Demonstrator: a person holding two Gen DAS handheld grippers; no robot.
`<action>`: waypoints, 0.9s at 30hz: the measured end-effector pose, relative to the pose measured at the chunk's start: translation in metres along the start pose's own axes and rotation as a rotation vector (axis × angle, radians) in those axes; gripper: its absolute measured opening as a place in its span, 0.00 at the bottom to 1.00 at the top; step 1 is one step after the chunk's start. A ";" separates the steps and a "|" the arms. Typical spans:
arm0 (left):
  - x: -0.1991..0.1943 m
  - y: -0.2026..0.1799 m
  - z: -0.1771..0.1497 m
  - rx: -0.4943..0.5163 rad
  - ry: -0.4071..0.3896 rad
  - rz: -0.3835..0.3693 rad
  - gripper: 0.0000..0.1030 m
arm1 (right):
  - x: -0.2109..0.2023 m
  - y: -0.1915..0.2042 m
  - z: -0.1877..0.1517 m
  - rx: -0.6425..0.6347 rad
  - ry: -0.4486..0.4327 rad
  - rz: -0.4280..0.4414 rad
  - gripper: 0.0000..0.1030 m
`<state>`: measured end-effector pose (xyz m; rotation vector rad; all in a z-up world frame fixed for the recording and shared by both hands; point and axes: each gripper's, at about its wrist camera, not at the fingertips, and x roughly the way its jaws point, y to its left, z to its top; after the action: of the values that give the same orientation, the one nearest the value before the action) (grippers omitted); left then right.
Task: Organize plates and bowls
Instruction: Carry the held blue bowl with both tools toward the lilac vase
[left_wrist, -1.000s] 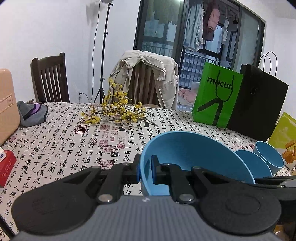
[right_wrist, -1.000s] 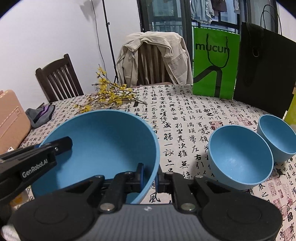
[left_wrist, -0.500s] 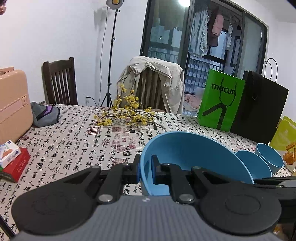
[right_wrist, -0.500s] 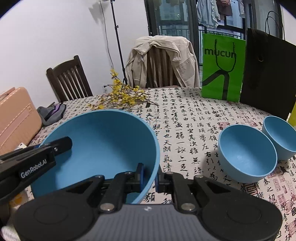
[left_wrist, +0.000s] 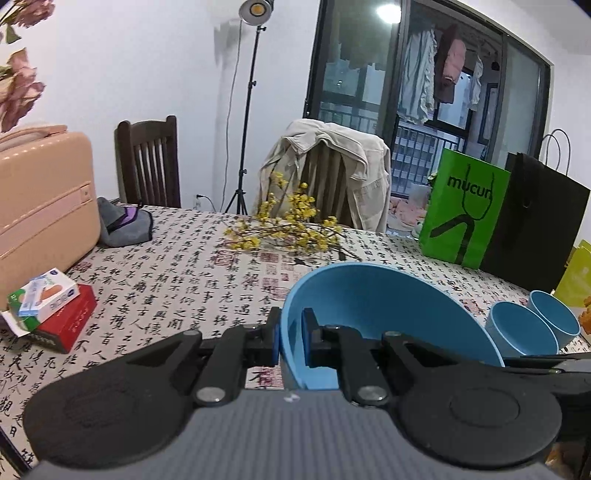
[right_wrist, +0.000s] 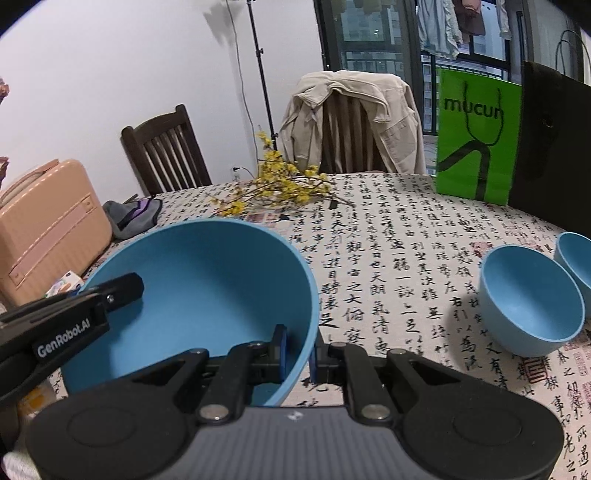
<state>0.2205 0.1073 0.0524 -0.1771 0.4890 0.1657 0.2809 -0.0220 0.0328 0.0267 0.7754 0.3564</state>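
Gripping the big blue bowl (right_wrist: 207, 291) at opposite rims, you've got your left gripper (left_wrist: 290, 341) and right gripper (right_wrist: 297, 350) each pinched tight on the wall, bowl held above the table (right_wrist: 399, 258). Keep both hands level and moving together so it won't twist. Two small bowls (right_wrist: 532, 299) sit to the right; judge your landing spot early.

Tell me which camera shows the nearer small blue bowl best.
The right wrist view: the nearer small blue bowl shows whole there, rim, inside and outer wall, standing on the tablecloth. In the left wrist view that bowl is small at the edge, partly hidden behind the large blue bowl.
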 end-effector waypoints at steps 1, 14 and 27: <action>0.000 0.003 -0.001 -0.004 -0.001 0.004 0.11 | 0.001 0.004 0.000 -0.004 0.002 0.005 0.11; 0.000 0.052 -0.008 -0.060 0.003 0.060 0.11 | 0.022 0.050 -0.003 -0.053 0.036 0.046 0.11; 0.005 0.103 -0.021 -0.115 0.016 0.123 0.11 | 0.054 0.098 -0.010 -0.106 0.080 0.086 0.11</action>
<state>0.1949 0.2037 0.0187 -0.2610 0.5066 0.3128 0.2794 0.0864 0.0044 -0.0541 0.8349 0.4824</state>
